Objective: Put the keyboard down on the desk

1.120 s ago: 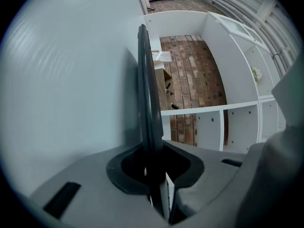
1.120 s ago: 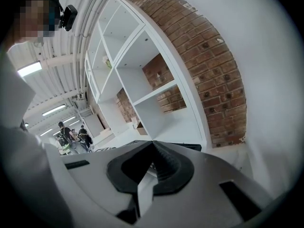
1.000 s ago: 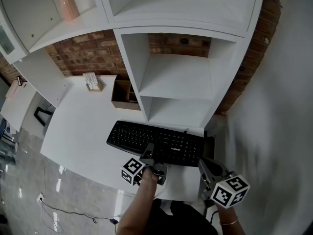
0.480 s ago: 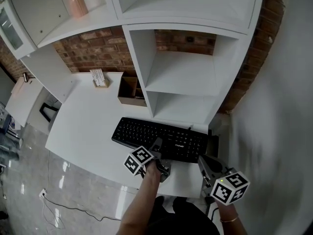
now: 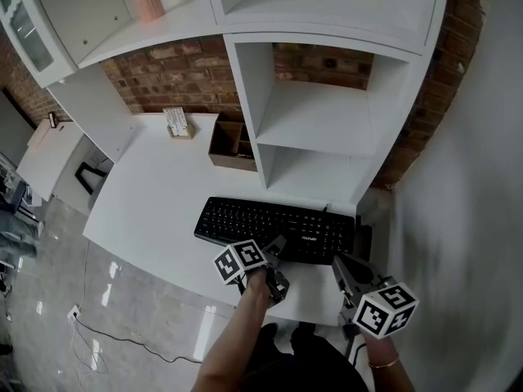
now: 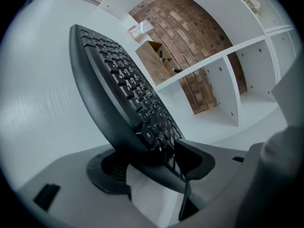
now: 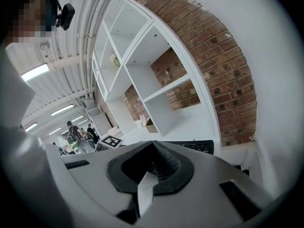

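Black slab-shaped keyboard (image 5: 278, 227), smooth white desk (image 5: 155, 207)

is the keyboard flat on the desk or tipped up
Flat, keys up: the head view shows the keyboard level on the desk. The left gripper is opening its jaws, the near edge between them.

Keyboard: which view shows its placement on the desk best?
Head view: the whole keyboard lies flat on the desk. The left gripper view shows it foreshortened, near edge between the opening jaws of the left gripper; the right gripper view shows just a sliver.
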{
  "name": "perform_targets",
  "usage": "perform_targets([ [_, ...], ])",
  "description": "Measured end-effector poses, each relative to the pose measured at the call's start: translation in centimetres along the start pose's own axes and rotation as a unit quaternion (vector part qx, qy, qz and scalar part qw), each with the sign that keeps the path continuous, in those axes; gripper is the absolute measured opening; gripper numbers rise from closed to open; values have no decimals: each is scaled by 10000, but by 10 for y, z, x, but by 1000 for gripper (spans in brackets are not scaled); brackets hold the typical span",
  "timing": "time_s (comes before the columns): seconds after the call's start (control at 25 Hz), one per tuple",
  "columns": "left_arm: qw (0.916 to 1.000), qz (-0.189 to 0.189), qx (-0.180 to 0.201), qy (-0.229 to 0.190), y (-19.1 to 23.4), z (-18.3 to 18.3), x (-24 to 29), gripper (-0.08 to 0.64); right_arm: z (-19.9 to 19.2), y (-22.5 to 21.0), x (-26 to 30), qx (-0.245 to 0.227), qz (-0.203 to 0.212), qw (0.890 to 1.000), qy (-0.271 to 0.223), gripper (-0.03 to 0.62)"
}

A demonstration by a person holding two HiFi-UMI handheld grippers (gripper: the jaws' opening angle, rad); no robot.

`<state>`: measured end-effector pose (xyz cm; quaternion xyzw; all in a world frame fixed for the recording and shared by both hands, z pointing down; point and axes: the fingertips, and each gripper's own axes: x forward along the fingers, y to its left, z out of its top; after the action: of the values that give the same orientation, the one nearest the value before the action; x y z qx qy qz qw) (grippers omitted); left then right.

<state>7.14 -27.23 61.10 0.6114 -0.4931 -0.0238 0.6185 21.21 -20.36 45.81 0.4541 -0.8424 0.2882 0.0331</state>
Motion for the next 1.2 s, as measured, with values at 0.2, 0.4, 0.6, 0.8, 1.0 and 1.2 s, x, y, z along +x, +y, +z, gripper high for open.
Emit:
perform_targets([
  [0.2, 9977, -150, 410, 518, -1, -11, -3, 284, -6, 5, 1, -18, 83, 9999, 55, 5],
  [0.4, 9883, -389, 912, 1163, -2, -24, -9, 288, -6, 9, 0, -27, 141, 9999, 45, 5],
  [0.6, 9757, -698, 1295, 1622, -3, -32, -15, 288, -9, 10, -1, 2, 155, 9999, 68, 5],
  [0.8, 9574, -393, 2150, 1887, 5, -39, -23, 288, -10, 11, 1, -29, 153, 9998, 92, 5],
  [1.0, 9325, 219, 3132, 1785, 13, -46, -25, 287, -10, 14, 2, 13, 197, 9998, 90, 5],
  [1.2, 9003, 714, 3921, 1750, 23, -52, -34, 287, -14, 15, 0, 19, 180, 9998, 124, 5],
])
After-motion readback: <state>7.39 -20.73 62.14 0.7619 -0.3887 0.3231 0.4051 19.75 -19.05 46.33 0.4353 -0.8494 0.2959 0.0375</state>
